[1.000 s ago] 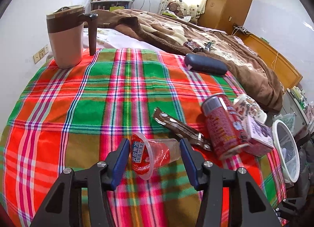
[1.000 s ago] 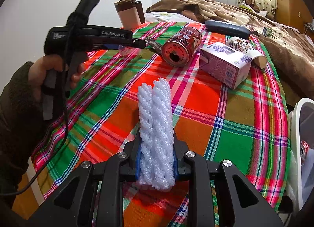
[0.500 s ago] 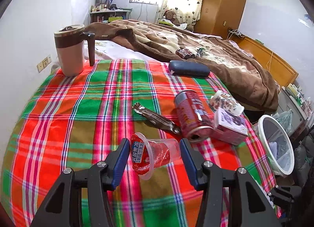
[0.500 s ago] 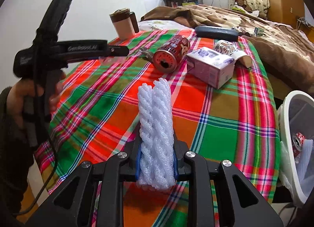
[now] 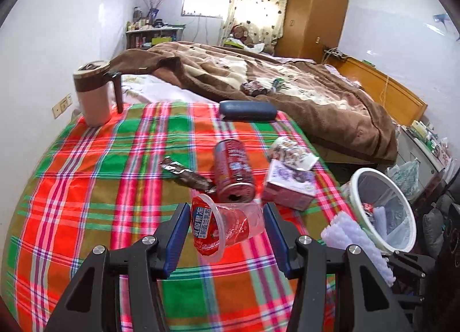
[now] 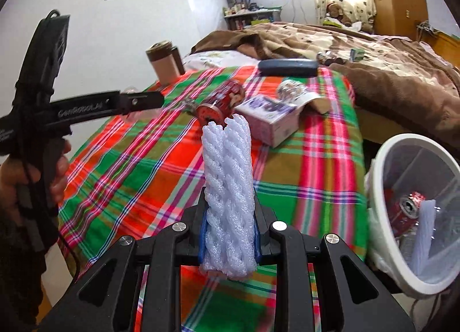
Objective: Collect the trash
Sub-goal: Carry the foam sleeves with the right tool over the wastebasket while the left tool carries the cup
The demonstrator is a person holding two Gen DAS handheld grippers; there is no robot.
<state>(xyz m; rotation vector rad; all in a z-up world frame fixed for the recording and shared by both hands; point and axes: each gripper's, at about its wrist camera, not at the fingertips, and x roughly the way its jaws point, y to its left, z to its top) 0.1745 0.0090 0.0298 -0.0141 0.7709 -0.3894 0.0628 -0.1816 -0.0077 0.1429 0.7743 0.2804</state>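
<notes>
Clear jelly cup (image 5: 227, 224), red printed lid, sideways in left gripper (image 5: 224, 234).

place: home bedroom | cues: bed with brown blanket (image 5: 302, 93); wooden wardrobe (image 5: 313, 13); curtained window (image 5: 256, 4)

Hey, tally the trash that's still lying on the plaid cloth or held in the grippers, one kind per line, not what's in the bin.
Drink can: 1
Jelly cup: 1
Candy wrapper: 1
Carton: 1
Crumpled packet: 1
Foam sleeve: 1
Total: 6
</notes>
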